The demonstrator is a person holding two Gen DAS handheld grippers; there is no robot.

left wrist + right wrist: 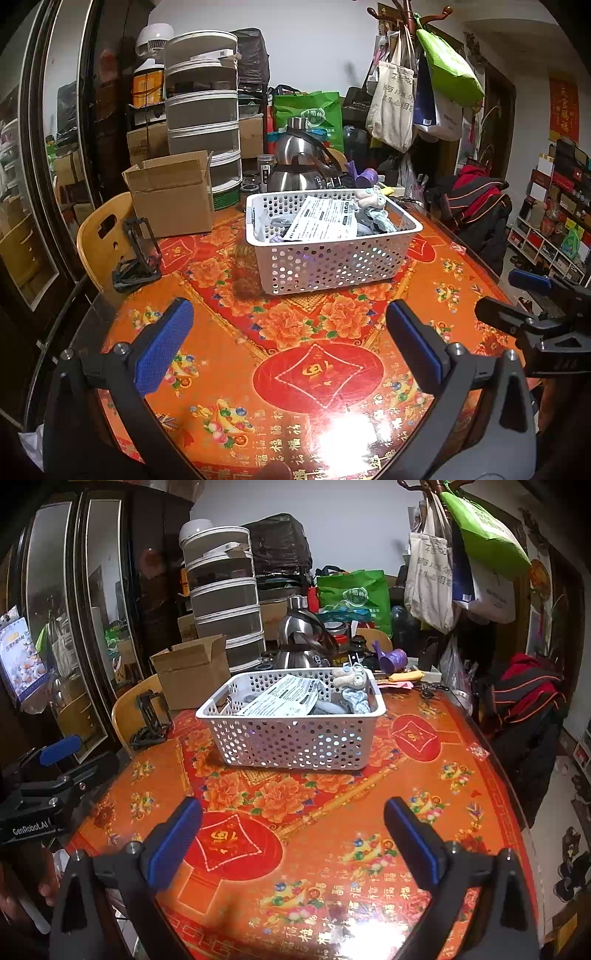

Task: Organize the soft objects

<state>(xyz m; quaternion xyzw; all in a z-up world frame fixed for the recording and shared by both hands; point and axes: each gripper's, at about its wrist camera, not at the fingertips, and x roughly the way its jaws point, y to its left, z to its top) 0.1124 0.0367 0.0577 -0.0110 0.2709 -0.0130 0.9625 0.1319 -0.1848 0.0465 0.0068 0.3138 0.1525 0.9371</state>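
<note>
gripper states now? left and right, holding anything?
Left gripper: open, holding nothing, above the table.
Right gripper: open, holding nothing, facing the white basket.

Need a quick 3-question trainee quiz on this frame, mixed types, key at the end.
1. True or false: both tongs, the left tongs and the right tongs, are open and hold nothing.
2. Multiple choice: where does the plush toy lie? A) on the tablecloth B) in the far right corner of the white basket C) in the cardboard box
3. Fill in: a printed ____ packet lies on top of the soft items in the basket.

Key: 1 true; 2 B; 3 white.
</note>
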